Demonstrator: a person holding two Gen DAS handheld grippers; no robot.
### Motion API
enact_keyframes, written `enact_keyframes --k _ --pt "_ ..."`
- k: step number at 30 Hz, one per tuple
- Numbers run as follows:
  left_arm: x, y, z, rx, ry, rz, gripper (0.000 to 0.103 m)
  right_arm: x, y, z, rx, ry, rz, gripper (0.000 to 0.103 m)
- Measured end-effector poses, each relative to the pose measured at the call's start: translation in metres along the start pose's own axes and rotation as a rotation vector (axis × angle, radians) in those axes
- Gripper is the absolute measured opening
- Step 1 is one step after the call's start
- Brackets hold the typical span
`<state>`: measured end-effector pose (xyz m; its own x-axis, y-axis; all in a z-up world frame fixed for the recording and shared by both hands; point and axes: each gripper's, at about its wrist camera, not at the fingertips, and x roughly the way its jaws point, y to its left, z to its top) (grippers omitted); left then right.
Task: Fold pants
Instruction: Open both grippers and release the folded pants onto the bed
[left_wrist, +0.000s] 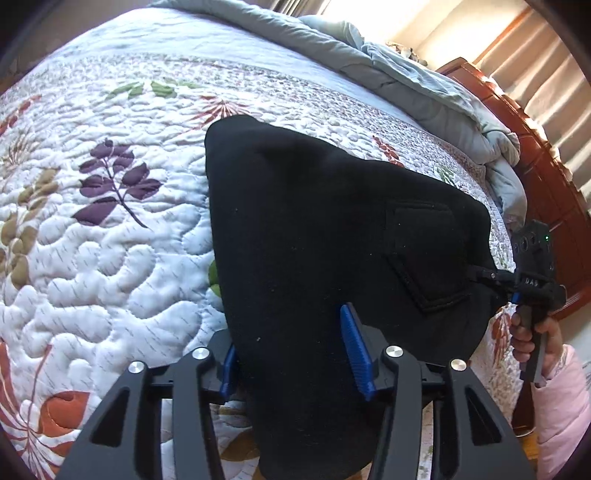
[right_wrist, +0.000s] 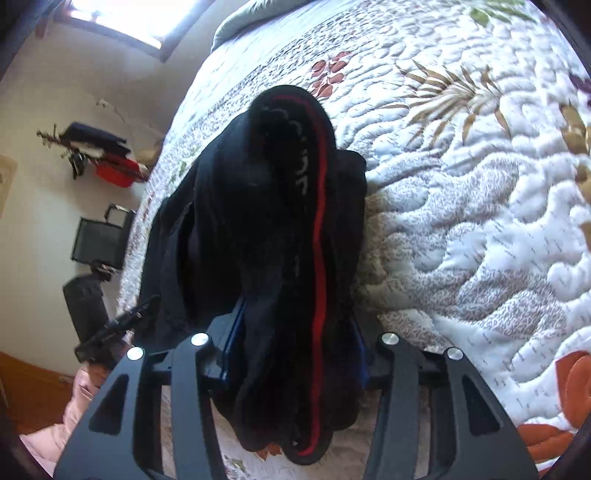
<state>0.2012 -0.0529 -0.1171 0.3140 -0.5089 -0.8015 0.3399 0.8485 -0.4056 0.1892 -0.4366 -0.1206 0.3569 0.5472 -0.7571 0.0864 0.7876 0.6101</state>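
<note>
The black pants (left_wrist: 325, 240) are held up over a quilted floral bedspread (left_wrist: 110, 240), with a back pocket (left_wrist: 424, 254) facing the left wrist view. My left gripper (left_wrist: 291, 354) is shut on a fold of the pants' near edge, its blue pads pressed into the cloth. My right gripper (left_wrist: 480, 275) grips the far right corner in the left wrist view. In the right wrist view my right gripper (right_wrist: 295, 350) is shut on the bunched waistband of the pants (right_wrist: 273, 229), which has a red stripe.
A grey-blue duvet (left_wrist: 424, 85) is heaped along the far side of the bed by a red wooden headboard (left_wrist: 535, 155). Past the bed edge stand a wall, a black bin (right_wrist: 98, 243) and a shelf with red items (right_wrist: 110, 166).
</note>
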Motion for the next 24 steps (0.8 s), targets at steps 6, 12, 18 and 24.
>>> enact_keyframes --k 6,12,18,24 --pt "-0.018 -0.006 -0.009 -0.015 0.008 0.136 0.074 -0.021 0.019 -0.012 -0.047 -0.051 -0.131 0.085" --pt "-0.038 -0.006 -0.042 -0.062 -0.01 0.203 0.086 -0.044 0.025 -0.049 -0.034 -0.109 -0.185 0.085" --pt "-0.059 -0.001 -0.069 -0.088 -0.043 0.221 0.09 -0.048 0.021 -0.082 -0.014 -0.116 -0.25 0.086" --pt "-0.08 -0.014 -0.084 -0.07 -0.042 0.282 0.09 -0.07 0.038 -0.108 0.019 -0.17 -0.232 0.093"
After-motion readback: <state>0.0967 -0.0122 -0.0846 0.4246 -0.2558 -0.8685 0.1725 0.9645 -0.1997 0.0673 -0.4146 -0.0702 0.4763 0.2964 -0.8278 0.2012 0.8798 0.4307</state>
